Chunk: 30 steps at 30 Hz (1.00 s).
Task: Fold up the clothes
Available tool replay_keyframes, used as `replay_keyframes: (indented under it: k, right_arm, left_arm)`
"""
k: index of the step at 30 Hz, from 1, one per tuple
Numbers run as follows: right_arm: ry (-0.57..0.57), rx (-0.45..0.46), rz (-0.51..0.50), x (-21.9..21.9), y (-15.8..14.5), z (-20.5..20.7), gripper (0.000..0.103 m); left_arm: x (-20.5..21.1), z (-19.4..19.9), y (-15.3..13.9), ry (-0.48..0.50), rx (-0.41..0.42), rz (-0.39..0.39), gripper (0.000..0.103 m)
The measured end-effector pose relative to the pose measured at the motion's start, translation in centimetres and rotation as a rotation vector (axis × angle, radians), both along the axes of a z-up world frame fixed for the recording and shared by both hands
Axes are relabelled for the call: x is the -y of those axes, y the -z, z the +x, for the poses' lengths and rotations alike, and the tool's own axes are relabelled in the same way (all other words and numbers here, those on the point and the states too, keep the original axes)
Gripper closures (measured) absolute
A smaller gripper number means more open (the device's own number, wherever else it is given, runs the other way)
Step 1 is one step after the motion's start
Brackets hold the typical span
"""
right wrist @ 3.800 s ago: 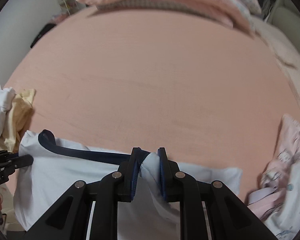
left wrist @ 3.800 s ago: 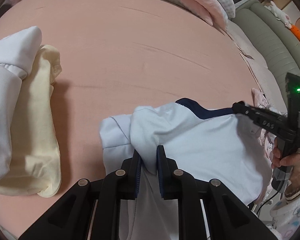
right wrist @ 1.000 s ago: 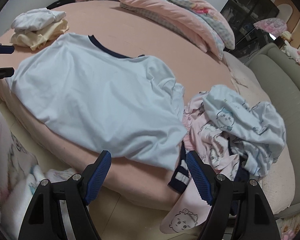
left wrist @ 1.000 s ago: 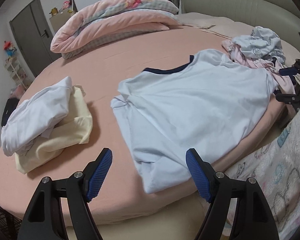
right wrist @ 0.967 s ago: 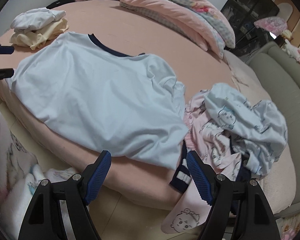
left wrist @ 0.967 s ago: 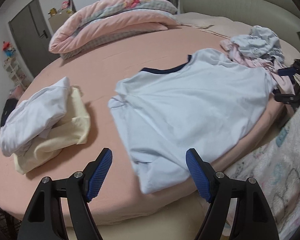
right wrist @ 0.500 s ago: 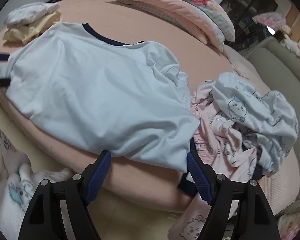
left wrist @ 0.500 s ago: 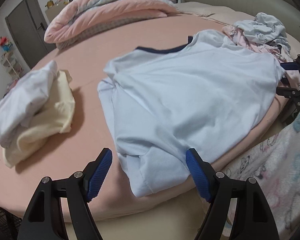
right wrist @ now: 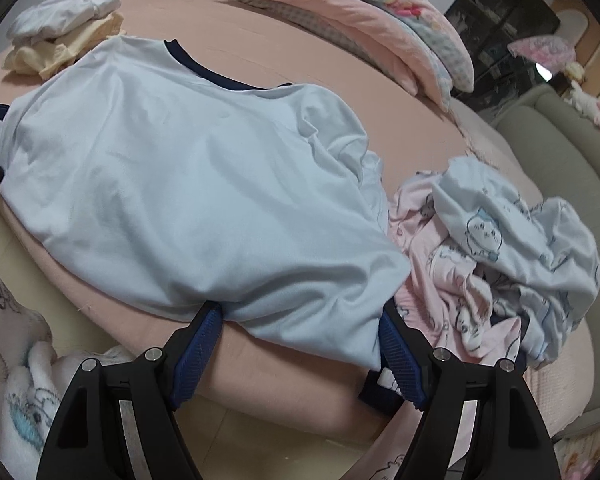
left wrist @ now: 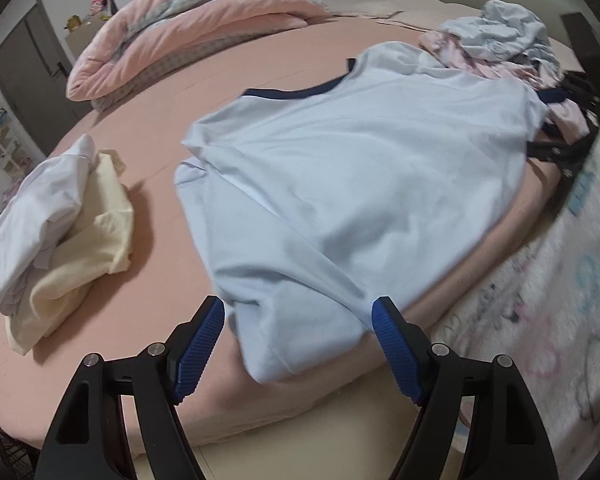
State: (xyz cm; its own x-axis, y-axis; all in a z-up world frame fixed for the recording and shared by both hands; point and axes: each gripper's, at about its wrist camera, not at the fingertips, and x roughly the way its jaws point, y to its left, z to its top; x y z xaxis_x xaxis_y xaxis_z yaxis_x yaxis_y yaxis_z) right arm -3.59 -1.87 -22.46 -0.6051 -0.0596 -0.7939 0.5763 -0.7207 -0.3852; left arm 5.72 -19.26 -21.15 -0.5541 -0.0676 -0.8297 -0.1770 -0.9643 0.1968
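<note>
Left gripper (left wrist: 298,336) spread wide, holding nothing, hem corner between its fingers | right gripper (right wrist: 300,344) equally wide, empty, at the other hem corner | pale blue T-shirt (left wrist: 360,184) flat on the pink bed (left wrist: 228,84), hem overhanging the edge | folded stack (left wrist: 56,216) left, crumpled heap (right wrist: 500,248) right | quilt (left wrist: 188,28) far back.

We can read no text, label, brand, number or sign in either view. The nearest things to markings are the cartoon animal faces printed on the crumpled pale blue garment (right wrist: 512,232) and on the pink garment (right wrist: 456,280) beneath it, near the right edge of the bed (right wrist: 260,76); these are drawings, with no lettering we can make out. The light blue T-shirt (left wrist: 360,184) bears no print.
</note>
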Motion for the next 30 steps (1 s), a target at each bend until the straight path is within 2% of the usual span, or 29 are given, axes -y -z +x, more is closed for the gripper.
replay_keyframes:
  k: [5, 9, 14, 18, 23, 30]
  right_arm:
    - [-0.063, -0.012, 0.067, -0.2, 0.1, 0.2, 0.025]
    - [-0.119, -0.018, 0.125, -0.4, 0.3, 0.3, 0.025]
    - [-0.151, -0.058, 0.210, -0.6, 0.8, 0.9, 0.025]
    - [-0.155, -0.090, 0.259, -0.7, 1.3, 1.2, 0.025]
    - [-0.103, -0.088, 0.219, -0.4, 1.0, -0.1, 0.025]
    - [-0.193, -0.141, 0.281, 0.5, 1.2, 0.5, 0.025]
  left_arm:
    - [-0.5, 0.8, 0.3, 0.035, -0.004, -0.052, 0.028]
    - [-0.9, 0.8, 1.1, 0.039, -0.002, -0.126, 0.028]
    - [-0.9, 0.4, 1.3, 0.020, -0.010, -0.099, 0.028]
    - [-1.6, 0.2, 1.1, 0.031, -0.030, -0.154, 0.023]
    - [-2.3, -0.3, 0.7, 0.043, -0.038, -0.209, 0.023]
    - [-2.2, -1.1, 0.2, 0.027, -0.053, -0.214, 0.023]
